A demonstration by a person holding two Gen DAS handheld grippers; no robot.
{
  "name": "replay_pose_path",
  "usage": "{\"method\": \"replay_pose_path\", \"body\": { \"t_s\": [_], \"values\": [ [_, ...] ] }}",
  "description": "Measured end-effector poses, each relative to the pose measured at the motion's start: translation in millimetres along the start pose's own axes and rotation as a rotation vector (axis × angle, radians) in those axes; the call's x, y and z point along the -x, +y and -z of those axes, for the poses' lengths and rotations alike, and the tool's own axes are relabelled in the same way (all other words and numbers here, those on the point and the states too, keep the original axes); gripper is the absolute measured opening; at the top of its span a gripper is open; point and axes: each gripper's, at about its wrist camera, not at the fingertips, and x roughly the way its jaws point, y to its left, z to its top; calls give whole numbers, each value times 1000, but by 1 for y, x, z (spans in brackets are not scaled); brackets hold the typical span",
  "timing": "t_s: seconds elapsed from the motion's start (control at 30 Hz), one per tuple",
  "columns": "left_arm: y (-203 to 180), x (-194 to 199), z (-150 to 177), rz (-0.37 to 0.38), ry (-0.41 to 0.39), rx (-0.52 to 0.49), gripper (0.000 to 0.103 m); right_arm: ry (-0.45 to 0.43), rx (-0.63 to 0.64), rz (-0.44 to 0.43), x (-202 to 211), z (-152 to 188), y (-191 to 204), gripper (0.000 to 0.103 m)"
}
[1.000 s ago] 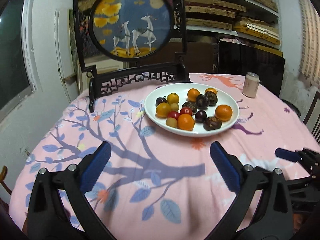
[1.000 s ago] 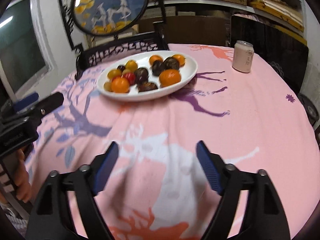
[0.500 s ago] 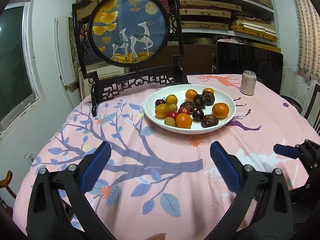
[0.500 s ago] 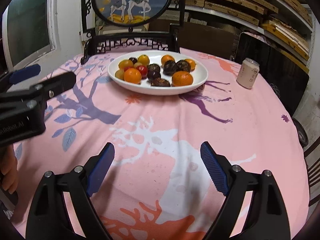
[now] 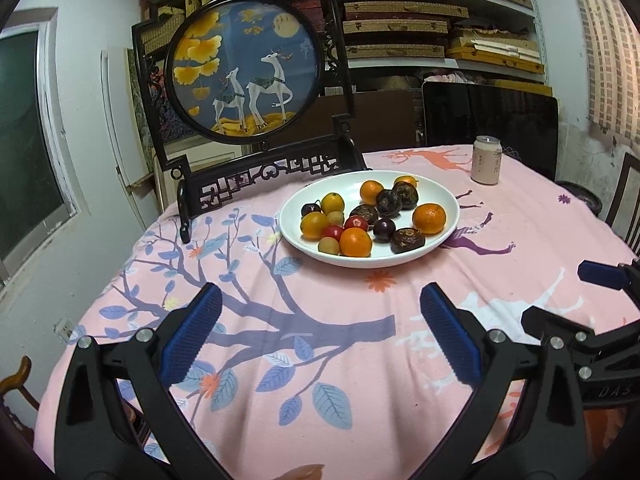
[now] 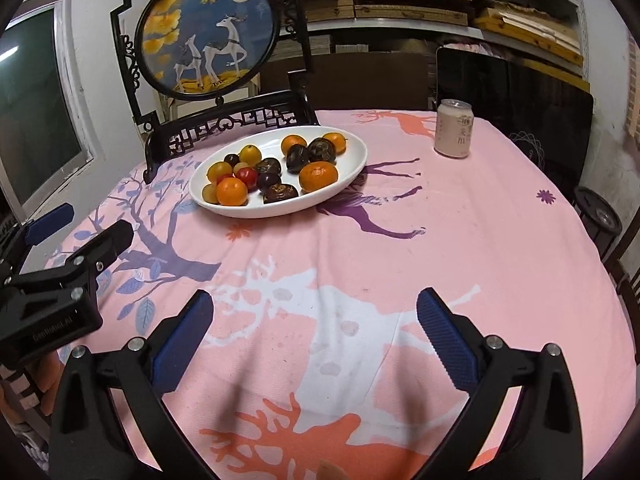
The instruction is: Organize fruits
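Observation:
A white oval plate (image 5: 448,194) (image 6: 352,148) sits on the pink tablecloth and holds several mixed fruits: oranges (image 5: 355,242) (image 6: 318,176), small yellow fruits (image 5: 333,203), red ones (image 5: 355,223), dark plums (image 5: 384,229) and dark brown wrinkled fruits (image 5: 407,239) (image 6: 281,193). My left gripper (image 5: 316,330) is open and empty, low over the cloth, well short of the plate. My right gripper (image 6: 314,336) is open and empty, near the table's front. Each gripper shows at the edge of the other's view.
A black carved stand with a round deer painting (image 5: 244,68) (image 6: 208,28) stands behind the plate. A pink drink can (image 5: 486,160) (image 6: 454,128) stands at the back right. A dark chair back (image 5: 488,116) and shelves lie beyond the table.
Both grippers have pulled back and risen a little, so the plate looks farther and more of the room shows. Both stay open and empty. The fruits have not moved.

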Motion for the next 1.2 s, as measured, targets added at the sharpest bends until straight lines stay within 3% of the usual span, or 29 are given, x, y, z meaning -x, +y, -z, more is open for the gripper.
{"method": "replay_pose_path", "body": {
  "t_s": [0.2, 0.93, 1.2],
  "values": [
    [0, 2, 1, 80, 19, 20, 101, -1, 1, -3, 2, 0, 0, 102],
    [-2, 1, 2, 32, 32, 19, 101, 23, 47, 14, -3, 5, 9, 102],
    [1, -20, 23, 53, 165, 22, 101, 94, 130, 53, -18, 18, 21, 102]
  ]
}}
